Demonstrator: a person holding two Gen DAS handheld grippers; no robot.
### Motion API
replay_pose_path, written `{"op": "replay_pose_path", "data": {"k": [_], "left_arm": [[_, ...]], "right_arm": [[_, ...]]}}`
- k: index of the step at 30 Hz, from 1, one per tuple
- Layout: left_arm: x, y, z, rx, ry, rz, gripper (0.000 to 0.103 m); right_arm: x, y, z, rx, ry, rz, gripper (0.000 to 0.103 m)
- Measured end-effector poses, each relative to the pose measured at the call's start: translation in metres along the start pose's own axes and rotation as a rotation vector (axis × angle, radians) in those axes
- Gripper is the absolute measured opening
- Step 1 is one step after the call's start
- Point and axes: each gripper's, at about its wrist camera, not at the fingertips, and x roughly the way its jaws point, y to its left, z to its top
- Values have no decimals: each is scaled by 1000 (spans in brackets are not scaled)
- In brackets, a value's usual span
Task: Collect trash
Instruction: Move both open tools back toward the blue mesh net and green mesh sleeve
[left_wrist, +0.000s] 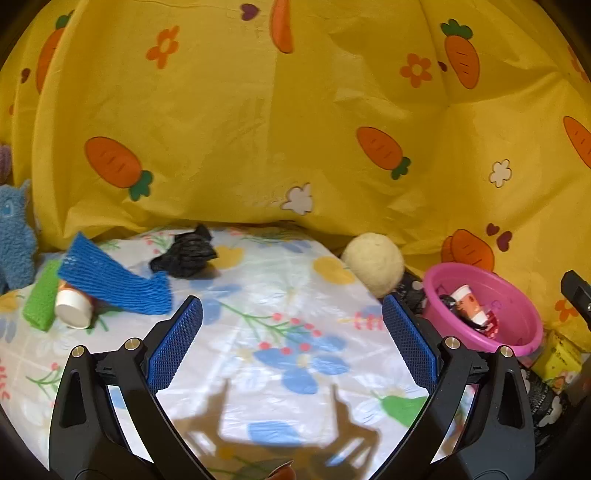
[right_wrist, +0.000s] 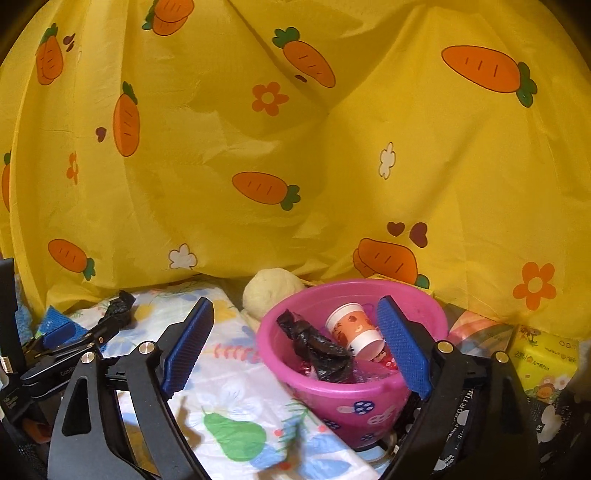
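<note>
green foam strip (left_wrist: 40, 301): lies at the far left of the bench (left_wrist: 258, 295), touching the tipped paper cup; probably trash, best left until the things on top are gone
tipped paper cup (left_wrist: 74, 304): on its side at the left, mouth toward the camera, half under the blue foam net; close across its body, not its rim, so it does not crush
blue foam net (left_wrist: 110, 282): drapes over the cup and slopes to the cloth; soft, so pinch it at the free lower end
black crumpled bag (left_wrist: 184, 254): loose on the floral cloth near the yellow curtain (left_wrist: 295, 129), apart from the pile; I judge it the easiest next pick, taken from above with the pads straddling the bunched middle
left gripper (left_wrist: 291, 328): jaws spread wide with nothing between them, over bare cloth, aimed between bag and pile
cream ball (left_wrist: 373, 264): sits at the bench edge beside the tub; whether it is trash I cannot tell
pink tub (right_wrist: 417, 306): already holds a printed cup (right_wrist: 356, 330) and a black wrapper (right_wrist: 317, 350); drop from over its middle
right gripper (right_wrist: 295, 347): jaws well apart and empty, framing the tub's mouth
</note>
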Motion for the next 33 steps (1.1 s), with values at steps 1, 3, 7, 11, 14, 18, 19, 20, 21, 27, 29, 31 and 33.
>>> {"op": "replay_pose_path", "data": {"k": [1, 3, 7, 11, 14, 18, 19, 20, 21, 27, 29, 31, 33], "left_arm": [[-4, 11, -1, -5, -3, 29, 96], [-12, 34, -4, -23, -2, 88, 96], [-23, 83, -10, -63, 6, 182, 96], [-32, 132, -13, -115, -5, 299, 96], [-34, 168, -15, -167, 3, 373, 96], [-38, 209, -16, -209, 8, 473, 96], [-39, 217, -16, -214, 8, 498, 96], [-39, 226, -16, -223, 10, 521, 96], [-38, 236, -16, -233, 10, 544, 96], [-35, 282, -16, -316, 27, 613, 96], [-34, 290, -16, -329, 27, 629, 96], [-33, 296, -16, -336, 25, 634, 96], [-30, 302, -16, -337, 30, 644, 96]], "right_arm": [[-1, 7, -2, -3, 3, 15, 87], [0, 21, -5, -8, 18, 48, 87], [3, 51, -14, -31, 56, 108, 87], [9, 89, -24, -80, 102, 176, 87], [17, 120, -31, -124, 132, 226, 87], [34, 163, -39, -171, 186, 295, 87], [38, 174, -41, -181, 201, 315, 87], [42, 183, -42, -190, 213, 330, 87], [46, 195, -43, -206, 222, 341, 87], [67, 264, -53, -305, 244, 420, 87], [74, 284, -58, -326, 251, 442, 87], [81, 302, -62, -342, 261, 464, 87], [86, 317, -66, -353, 270, 486, 87]]}}
